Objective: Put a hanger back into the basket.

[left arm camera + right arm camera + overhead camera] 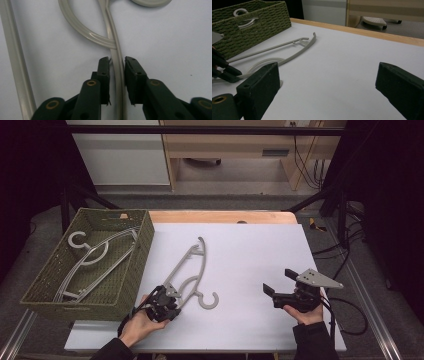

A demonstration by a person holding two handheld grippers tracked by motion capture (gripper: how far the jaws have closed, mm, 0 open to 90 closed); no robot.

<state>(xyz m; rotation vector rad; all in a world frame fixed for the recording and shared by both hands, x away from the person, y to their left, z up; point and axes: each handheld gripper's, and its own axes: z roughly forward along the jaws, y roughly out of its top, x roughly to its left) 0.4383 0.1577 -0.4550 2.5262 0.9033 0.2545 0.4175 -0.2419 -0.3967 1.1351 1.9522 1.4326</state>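
Your left gripper (117,75) is clamped on the grey hanger (192,270) at its near bar, low on the white table (250,250). Thin, stiff, light, probably slick plastic: grip near the neck. Right gripper (280,287) hangs released. Basket (132,270) far left.

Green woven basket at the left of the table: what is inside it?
Inside the green woven basket lie grey hangers, hooks toward its far left corner. How many are stacked cannot be told; the near wall hides the floor along that side.
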